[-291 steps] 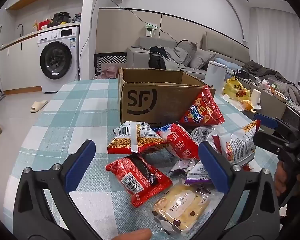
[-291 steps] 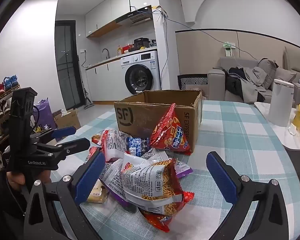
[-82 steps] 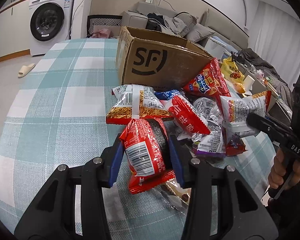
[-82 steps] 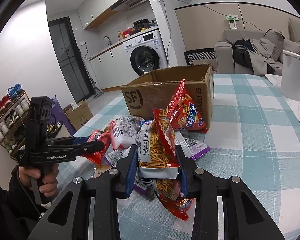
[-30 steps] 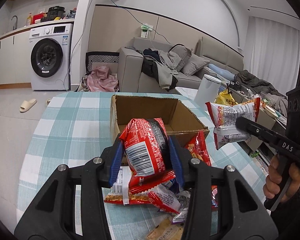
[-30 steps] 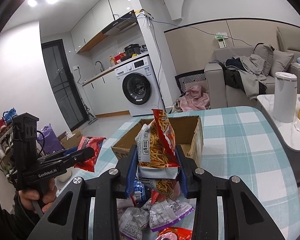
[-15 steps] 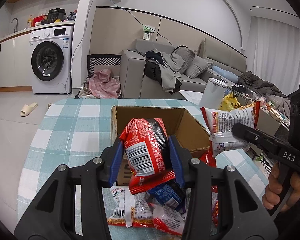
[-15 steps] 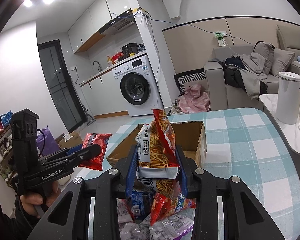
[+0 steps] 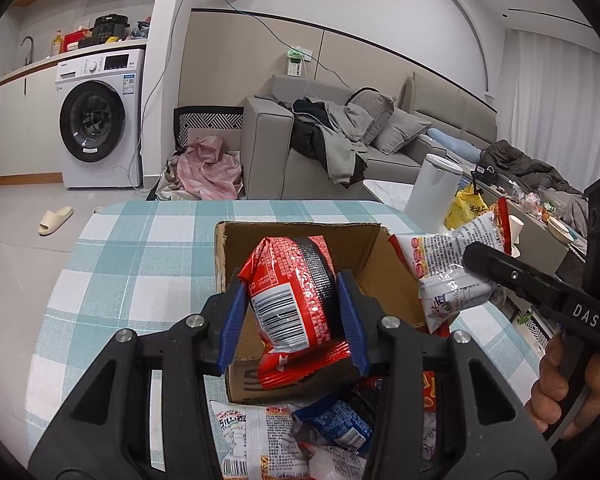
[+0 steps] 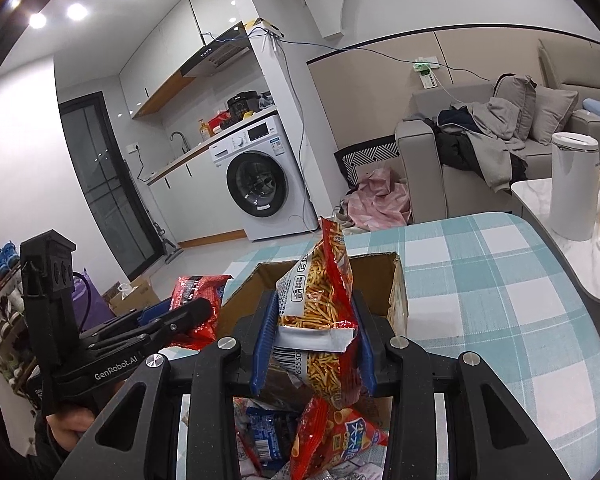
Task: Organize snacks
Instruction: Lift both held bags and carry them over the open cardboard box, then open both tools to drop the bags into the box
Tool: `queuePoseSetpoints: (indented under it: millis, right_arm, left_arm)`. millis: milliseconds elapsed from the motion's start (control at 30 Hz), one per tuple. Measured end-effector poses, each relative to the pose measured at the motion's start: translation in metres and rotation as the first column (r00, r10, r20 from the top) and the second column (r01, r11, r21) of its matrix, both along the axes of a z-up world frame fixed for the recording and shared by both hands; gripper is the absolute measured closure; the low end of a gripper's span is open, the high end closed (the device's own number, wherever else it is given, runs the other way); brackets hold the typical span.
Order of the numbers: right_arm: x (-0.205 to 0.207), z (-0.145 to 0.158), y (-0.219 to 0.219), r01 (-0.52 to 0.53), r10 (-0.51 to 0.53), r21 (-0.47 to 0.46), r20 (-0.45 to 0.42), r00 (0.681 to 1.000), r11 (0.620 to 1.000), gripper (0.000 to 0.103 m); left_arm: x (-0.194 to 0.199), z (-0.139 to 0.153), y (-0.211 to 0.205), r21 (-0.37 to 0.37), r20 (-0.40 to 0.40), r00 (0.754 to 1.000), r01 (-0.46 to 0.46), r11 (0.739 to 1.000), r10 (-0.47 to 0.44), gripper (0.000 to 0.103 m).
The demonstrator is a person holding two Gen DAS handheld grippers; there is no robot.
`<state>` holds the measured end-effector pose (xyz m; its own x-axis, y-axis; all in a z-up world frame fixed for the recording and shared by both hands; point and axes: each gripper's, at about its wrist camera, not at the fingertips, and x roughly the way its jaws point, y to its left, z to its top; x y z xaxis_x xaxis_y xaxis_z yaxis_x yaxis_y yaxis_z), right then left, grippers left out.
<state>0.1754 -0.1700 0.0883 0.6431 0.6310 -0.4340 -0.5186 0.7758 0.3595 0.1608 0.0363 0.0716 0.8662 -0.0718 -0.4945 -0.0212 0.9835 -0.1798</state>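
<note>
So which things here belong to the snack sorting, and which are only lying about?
Part of the job:
- brown cardboard box
- red and black snack packet, in the left gripper
- red and white packet of fried sticks, in the right gripper
- loose packets on the checked tablecloth

Lying about:
- white washing machine
- grey sofa with clothes
- white bin
- beige slipper

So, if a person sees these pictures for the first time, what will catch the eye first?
Probably the two bright snack bags held up over the open cardboard box on the checked table. The left gripper is shut on a red and black packet, and the right gripper is shut on a bag of thin fried sticks. Below, more snacks lie heaped in front of the box.
</note>
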Motion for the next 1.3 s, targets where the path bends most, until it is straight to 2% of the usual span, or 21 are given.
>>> queuePoseSetpoints:
  millis: [500, 700, 867, 1000, 1100, 1200, 1267, 1300]
  right_arm:
    - [0.025, -0.009, 0.012, 0.01, -0.011, -0.017, -0.031, 0.999, 1.0, 0.067]
    - [0.031, -0.012, 0.017, 0.002, -0.003, -0.027, -0.051, 0.999, 1.0, 0.064]
    - [0.032, -0.015, 0.026, -0.01, 0.007, -0.059, -0.059, 0.998, 0.998, 0.054]
    - [0.029, -0.016, 0.032, -0.036, 0.031, -0.081, -0.052, 0.998, 0.996, 0.035]
    - [0.025, -0.013, 0.029, -0.034, 0.03, -0.089, -0.037, 0.999, 0.995, 0.022]
    - [0.021, -0.008, 0.021, -0.025, 0.023, -0.086, -0.023, 0.999, 0.996, 0.01]
    - [0.018, -0.006, 0.014, -0.022, 0.021, -0.079, -0.022, 1.0, 0.997, 0.006]
    - [0.017, -0.006, 0.01, -0.02, 0.018, -0.078, -0.025, 1.0, 0.997, 0.003]
  left_arm:
    - [0.027, -0.019, 0.003, -0.007, -0.042, 0.999, 0.006, 1.0, -0.006, 0.062]
    - [0.03, -0.025, 0.001, 0.003, -0.05, 0.999, 0.007, 1.0, -0.007, 0.062]
    - [0.033, -0.028, -0.002, 0.013, -0.067, 0.998, 0.017, 1.0, -0.016, 0.062]
    - [0.031, -0.028, -0.004, 0.021, -0.066, 0.998, 0.015, 1.0, -0.014, 0.061]
    - [0.028, -0.026, -0.004, 0.028, -0.069, 0.998, 0.01, 1.0, -0.008, 0.054]
    - [0.02, -0.021, -0.004, 0.038, -0.055, 0.998, 0.017, 0.999, -0.015, 0.036]
    - [0.012, -0.017, -0.004, 0.046, -0.039, 0.999, 0.011, 0.999, -0.009, 0.019]
    - [0.008, -0.014, -0.004, 0.049, -0.029, 1.0, 0.009, 0.999, -0.008, 0.018]
